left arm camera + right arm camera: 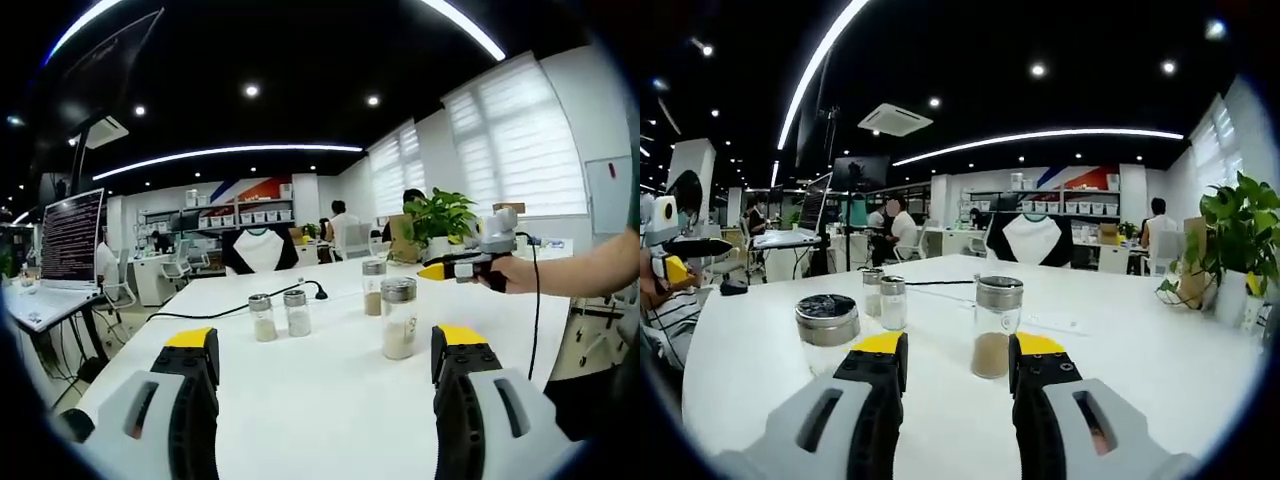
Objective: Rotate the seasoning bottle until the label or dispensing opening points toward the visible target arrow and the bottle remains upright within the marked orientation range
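1. Glass seasoning bottle (994,327) with a steel cap and brownish powder at its base stood upright on the white table (1140,370), just ahead of my right gripper (955,365), lined up with the gap between its yellow-tipped jaws.
2. My right gripper's jaws were spread apart, with the bottle just beyond their tips and not pinched; I could not see any contact between pads and glass.
3. My left gripper (325,365) was also spread wide and held nothing. In the left gripper view the same bottle (398,318) stood ahead and a little right of centre, well beyond the jaw tips.
4. Other bottles stood around: a wide-capped jar (827,330) to the left of my right jaws, and a pair of small shakers (883,295) further off, with a black cable (240,305) trailing behind them.
5. In the left gripper view my other hand (510,272) showed at the right, holding the right gripper above the table's far side.
6. I could not make out any target arrow or orientation marks on the table, and no label was readable on the bottle, so I could not judge its present facing.
7. My judgement: the task was barely begun. The bottle was upright but ungrasped; closing on it, turning it and releasing it upright all remained.
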